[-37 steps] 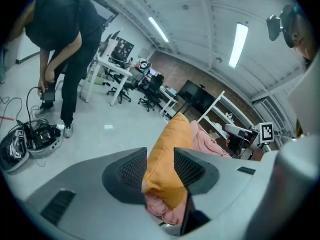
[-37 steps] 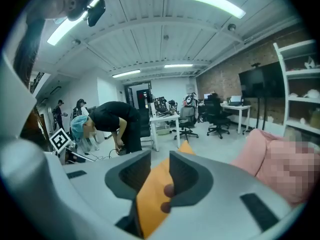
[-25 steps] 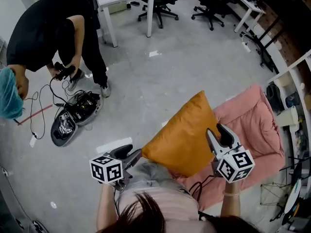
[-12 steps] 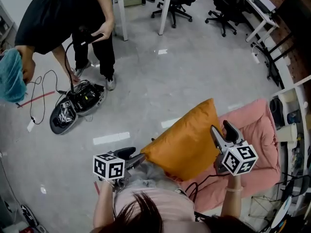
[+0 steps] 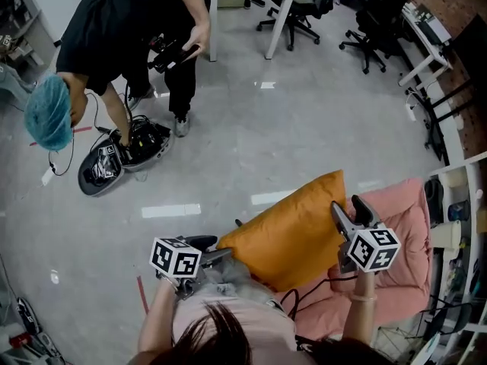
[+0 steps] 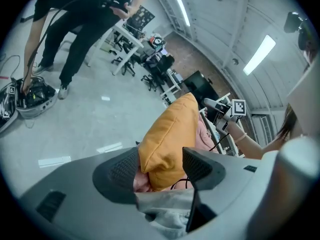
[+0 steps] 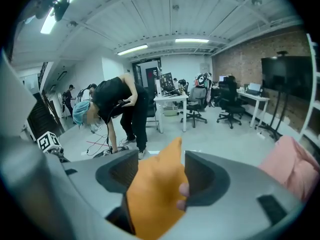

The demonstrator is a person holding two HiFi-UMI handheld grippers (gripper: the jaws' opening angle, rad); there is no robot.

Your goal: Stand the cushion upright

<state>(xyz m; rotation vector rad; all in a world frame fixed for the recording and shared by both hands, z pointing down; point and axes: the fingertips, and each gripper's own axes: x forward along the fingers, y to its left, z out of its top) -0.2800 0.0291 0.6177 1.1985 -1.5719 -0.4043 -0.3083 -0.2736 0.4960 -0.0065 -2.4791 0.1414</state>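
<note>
One plump orange fabric cushion (image 5: 293, 230) sits a little lower and further right in the head view than a second ago; its tilt looks unchanged. Beyond it, the person in black clothes (image 5: 122, 29) has drifted toward the top of the view, and the teal cap (image 5: 47, 112) now shows whole.

The cushion stands on edge between the two grippers, with one corner pointing away from the wearer. Its right side is against the pink padded mat (image 5: 403, 226) and its near edge lies over grey cloth (image 5: 228, 280) on the wearer's lap. The left gripper (image 5: 214, 249) is at its lower left corner, and the right gripper (image 5: 347, 205) is at its right edge.

Both pairs of jaws have just been opening. In the left gripper view the cushion's corner lies between widely parted jaws, close to one pad and clear of the other, so the hold is released. In the right gripper view orange fabric fills much of the gap between the spread jaws with no pinch visible, so it is released as well. Grey concrete floor (image 5: 266, 135) lies beyond.
</note>
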